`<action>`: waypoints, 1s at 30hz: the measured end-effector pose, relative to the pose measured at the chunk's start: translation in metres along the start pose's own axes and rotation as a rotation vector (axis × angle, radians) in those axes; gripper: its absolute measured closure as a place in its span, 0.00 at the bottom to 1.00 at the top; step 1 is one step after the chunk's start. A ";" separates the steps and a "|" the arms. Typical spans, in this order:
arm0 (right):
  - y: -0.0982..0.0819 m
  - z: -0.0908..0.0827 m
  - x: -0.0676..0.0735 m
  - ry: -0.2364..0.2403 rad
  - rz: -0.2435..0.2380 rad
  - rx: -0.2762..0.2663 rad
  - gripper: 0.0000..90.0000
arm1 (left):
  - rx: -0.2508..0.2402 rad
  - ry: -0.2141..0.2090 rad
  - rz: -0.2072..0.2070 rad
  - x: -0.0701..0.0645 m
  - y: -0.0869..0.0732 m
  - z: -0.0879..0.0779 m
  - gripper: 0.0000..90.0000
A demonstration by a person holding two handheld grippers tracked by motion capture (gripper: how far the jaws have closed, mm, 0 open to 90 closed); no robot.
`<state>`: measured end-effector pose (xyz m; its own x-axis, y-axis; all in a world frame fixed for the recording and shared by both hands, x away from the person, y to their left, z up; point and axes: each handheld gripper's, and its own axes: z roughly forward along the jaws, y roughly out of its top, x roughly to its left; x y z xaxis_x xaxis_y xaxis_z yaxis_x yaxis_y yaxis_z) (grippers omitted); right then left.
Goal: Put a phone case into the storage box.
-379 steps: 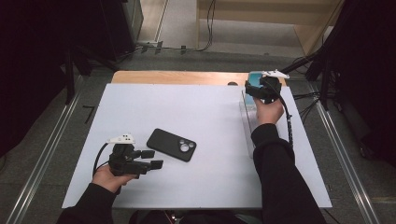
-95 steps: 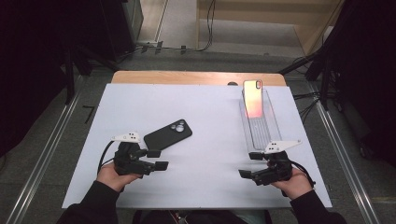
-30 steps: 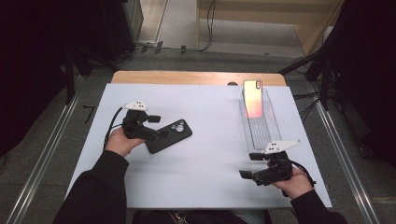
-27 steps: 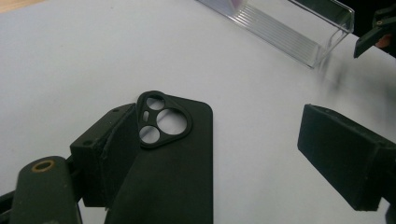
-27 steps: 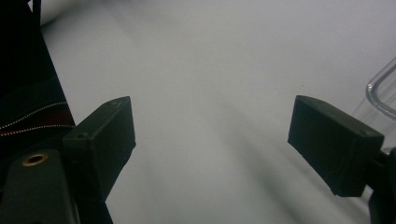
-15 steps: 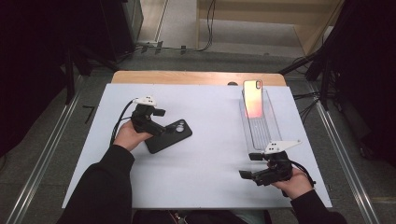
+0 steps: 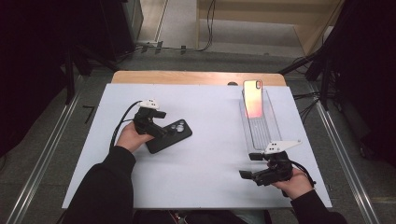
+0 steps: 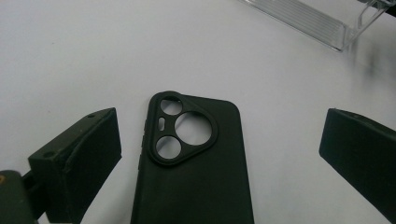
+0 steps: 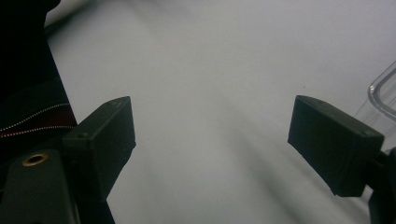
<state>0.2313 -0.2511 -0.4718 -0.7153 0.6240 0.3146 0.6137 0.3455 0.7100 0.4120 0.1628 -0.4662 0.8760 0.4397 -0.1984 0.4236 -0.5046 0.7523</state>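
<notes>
L gripper [image 8: 219,154] jaws wide, just opened, straddling black phone case [image 8: 194,172] w/o touching; R gripper [image 9: 212,140] wide, empty, over white table [image 7: 210,154].

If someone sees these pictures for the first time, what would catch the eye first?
Probably the glowing orange-pink phone, leaning in the clear plastic stand at the far right of the white table. Next, the black phone case with round camera cut-outs, lying left of centre with the left gripper open around it, jaws just widened and not touching. The right gripper waits open near the front edge.
</notes>
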 end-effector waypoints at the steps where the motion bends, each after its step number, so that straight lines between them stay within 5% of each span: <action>1: 0.000 0.000 0.000 0.000 0.000 0.000 0.15 | -0.003 0.001 -0.004 0.000 -0.001 0.000 0.00; 26: 0.000 0.001 0.000 0.002 -0.002 0.001 0.15 | 0.097 0.016 0.012 0.003 -0.028 0.027 0.00; 30: 0.000 0.000 0.000 0.001 -0.001 0.001 0.15 | 0.111 0.024 0.043 0.001 -0.029 0.029 0.00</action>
<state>0.2314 -0.2508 -0.4719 -0.7166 0.6227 0.3143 0.6129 0.3470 0.7099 0.4071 0.1565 -0.5067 0.8888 0.4325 -0.1514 0.4097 -0.6021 0.6853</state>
